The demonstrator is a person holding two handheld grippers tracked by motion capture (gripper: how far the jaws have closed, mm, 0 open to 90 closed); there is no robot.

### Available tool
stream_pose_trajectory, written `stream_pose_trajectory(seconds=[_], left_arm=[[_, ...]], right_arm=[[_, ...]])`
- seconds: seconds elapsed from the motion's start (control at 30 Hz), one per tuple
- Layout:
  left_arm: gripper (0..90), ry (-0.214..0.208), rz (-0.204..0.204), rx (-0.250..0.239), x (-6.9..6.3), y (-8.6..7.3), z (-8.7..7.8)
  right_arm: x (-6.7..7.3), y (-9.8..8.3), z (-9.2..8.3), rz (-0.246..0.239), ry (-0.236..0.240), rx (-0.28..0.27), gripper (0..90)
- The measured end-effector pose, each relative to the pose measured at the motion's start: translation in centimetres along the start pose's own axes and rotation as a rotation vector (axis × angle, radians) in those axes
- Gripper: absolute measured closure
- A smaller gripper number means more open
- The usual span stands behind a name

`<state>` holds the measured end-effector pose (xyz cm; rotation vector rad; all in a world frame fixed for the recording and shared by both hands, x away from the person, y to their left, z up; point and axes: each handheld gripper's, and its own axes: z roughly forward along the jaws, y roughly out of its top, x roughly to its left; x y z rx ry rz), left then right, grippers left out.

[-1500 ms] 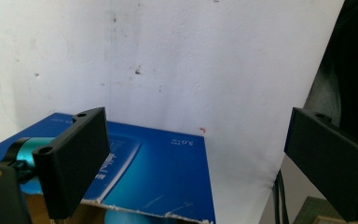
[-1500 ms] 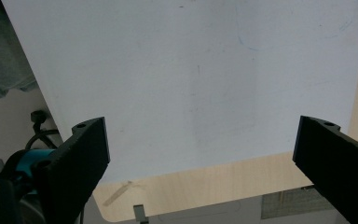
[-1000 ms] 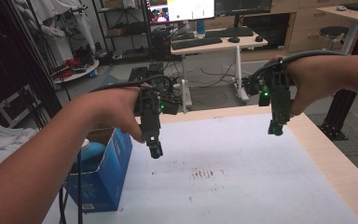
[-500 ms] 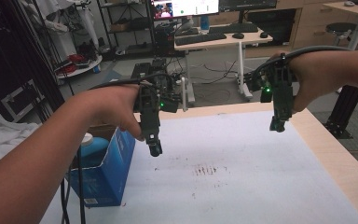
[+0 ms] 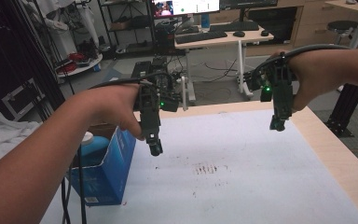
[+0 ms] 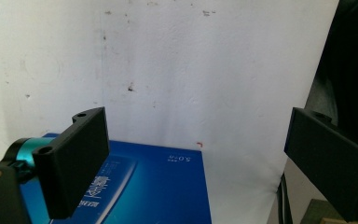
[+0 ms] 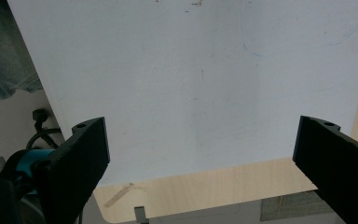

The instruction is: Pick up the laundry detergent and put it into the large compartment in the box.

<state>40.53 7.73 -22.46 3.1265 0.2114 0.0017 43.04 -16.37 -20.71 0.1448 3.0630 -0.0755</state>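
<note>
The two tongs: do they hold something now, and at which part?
Nothing is held. The left tongs stand open above the blue box, and the right tongs stand open over the white table cover.

Blue box upright at table's left edge, open-topped, bottle inside.

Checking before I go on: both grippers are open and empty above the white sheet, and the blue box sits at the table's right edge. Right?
Not quite. The blue box sits at the table's left edge, below the left gripper, as the high view shows. The rest holds: the left gripper and right gripper are open and empty above the white sheet.
</note>
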Motion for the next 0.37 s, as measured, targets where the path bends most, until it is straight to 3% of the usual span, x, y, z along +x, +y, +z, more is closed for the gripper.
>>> stream_pose_trajectory(seconds=[0.37], left_arm=[[6.6,0.005,-0.001,-0.013,-0.22,-0.08,0.1]], right_arm=[[0.08,0.19,0.03,0.001,0.001,0.001,2.7]])
